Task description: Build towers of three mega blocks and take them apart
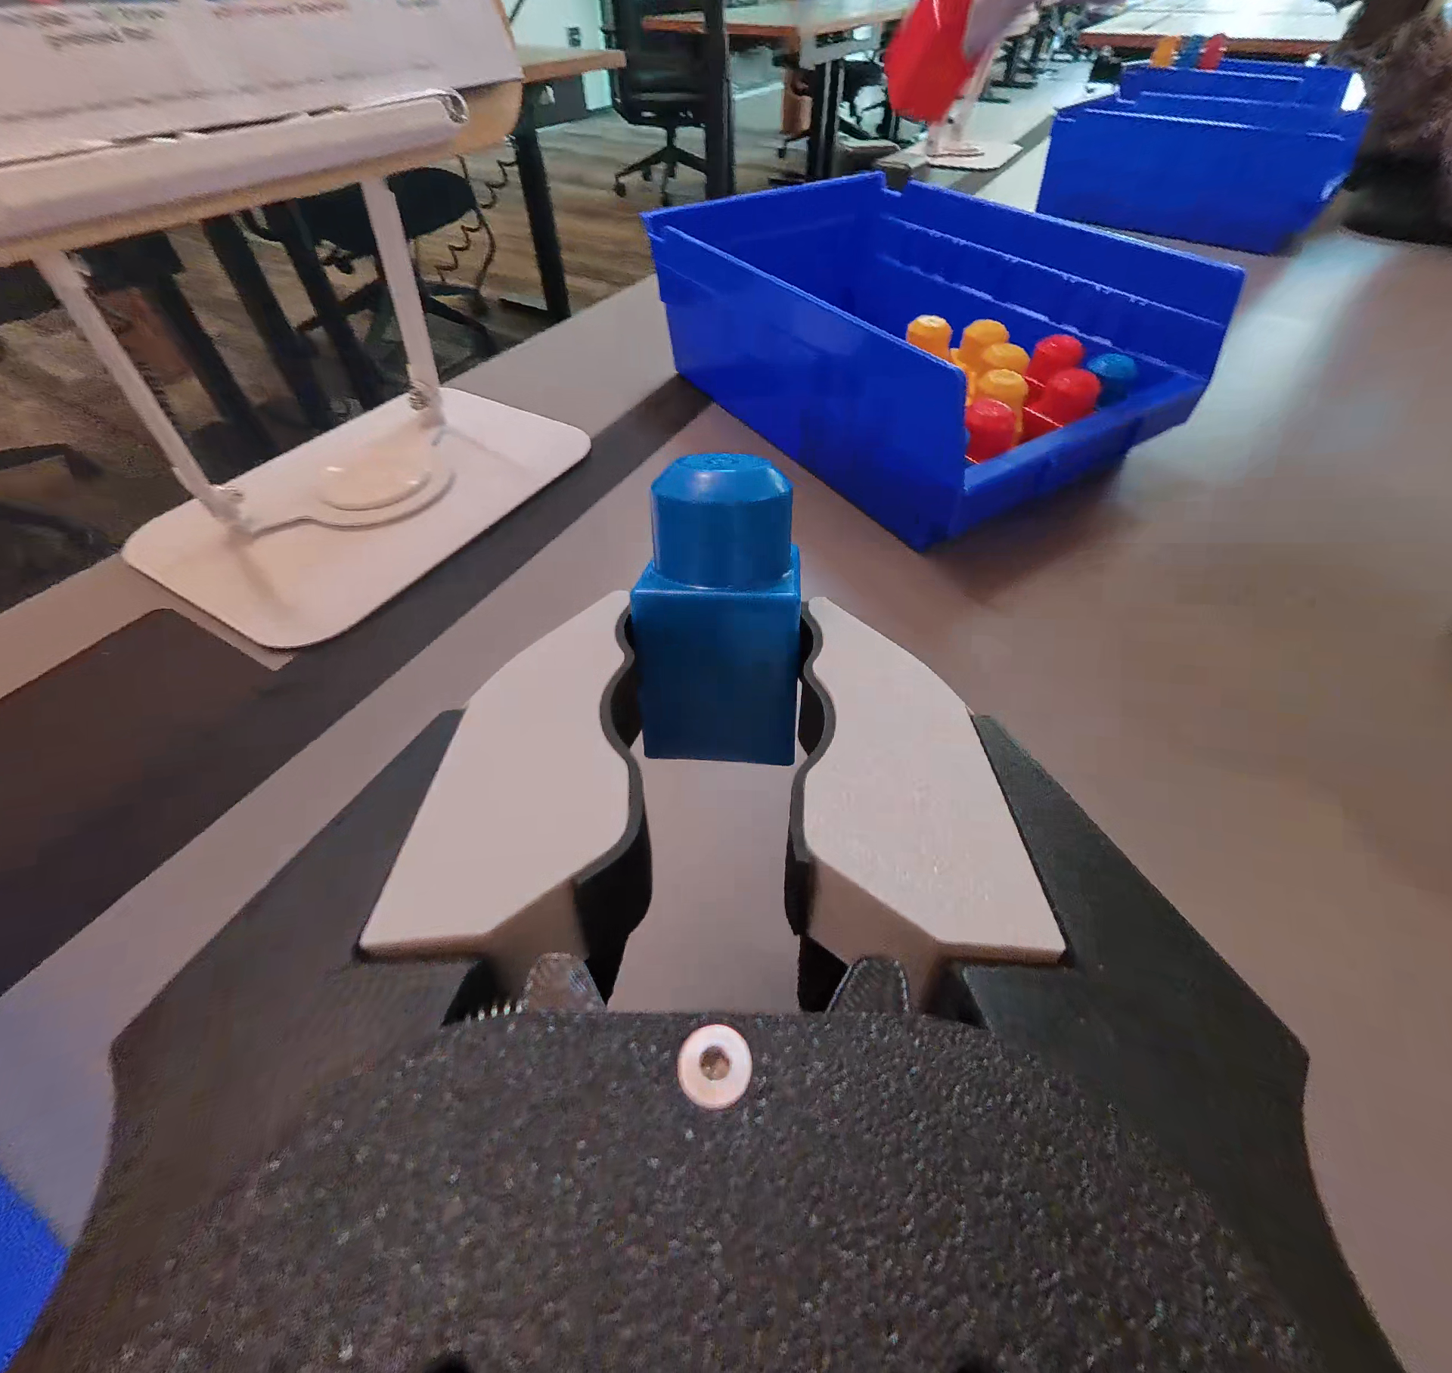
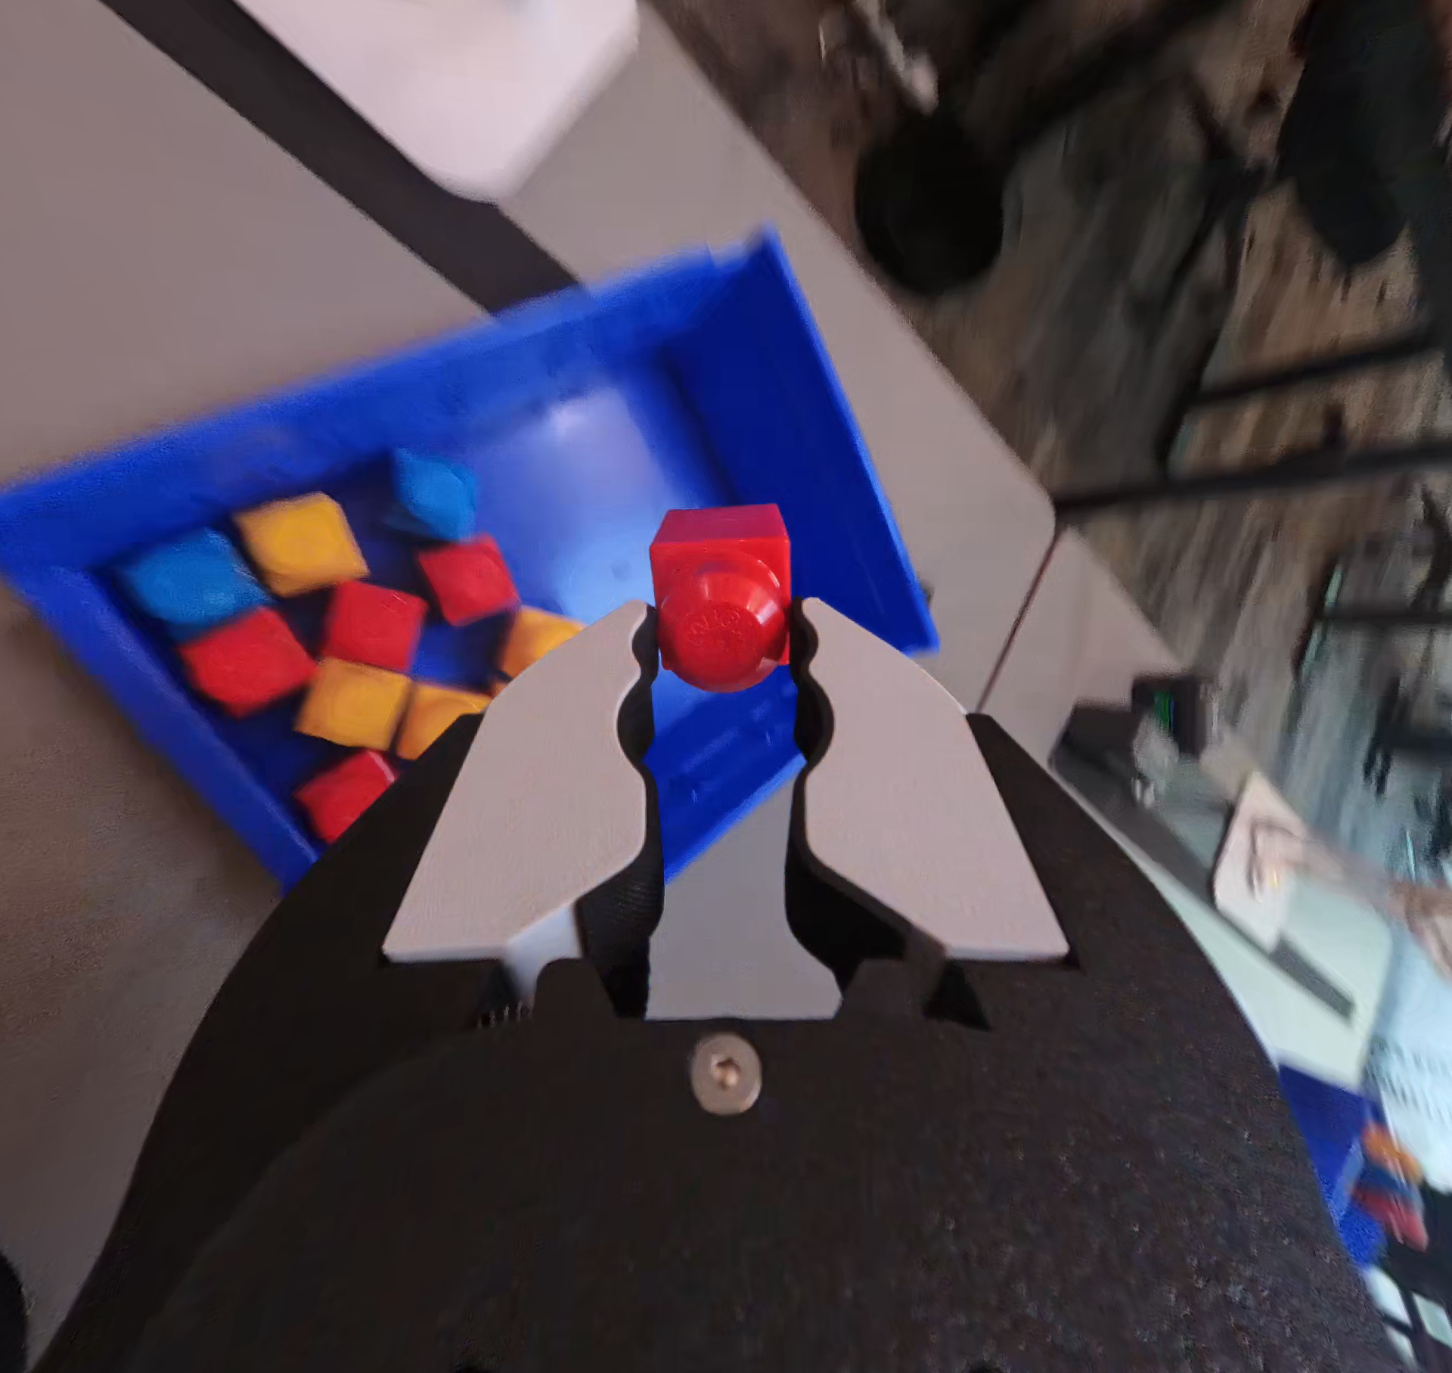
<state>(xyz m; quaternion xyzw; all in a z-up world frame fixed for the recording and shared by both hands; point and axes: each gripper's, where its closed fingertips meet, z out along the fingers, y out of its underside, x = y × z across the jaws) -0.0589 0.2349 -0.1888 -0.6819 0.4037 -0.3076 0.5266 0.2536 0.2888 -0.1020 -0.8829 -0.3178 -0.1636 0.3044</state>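
Gripping a blue block (image 1: pixel 719 659) between its grey fingers (image 1: pixel 542 754), the left gripper (image 1: pixel 716 628) holds it upright, stud up, low over the grey table (image 1: pixel 1178 706); whether the block's base touches the tabletop cannot be told. Beyond it and to the right sits a blue bin (image 1: pixel 801 361) with orange, red and blue blocks (image 1: pixel 1021 384) bunched at its near end. A white stand (image 1: pixel 353 518) carrying a printed sheet is at the left edge of the table. The right gripper (image 2: pixel 723 620) is clamped on a red block (image 2: pixel 719 589), the stud pointing back at the camera, held in the air above the bin (image 2: pixel 754 329), where loose blocks (image 2: pixel 330 628) lie at one end. In the left wrist view the same red block (image 1: pixel 939 46) shows high up, blurred. More blue bins (image 1: pixel 1202 156) stand farther along the table.
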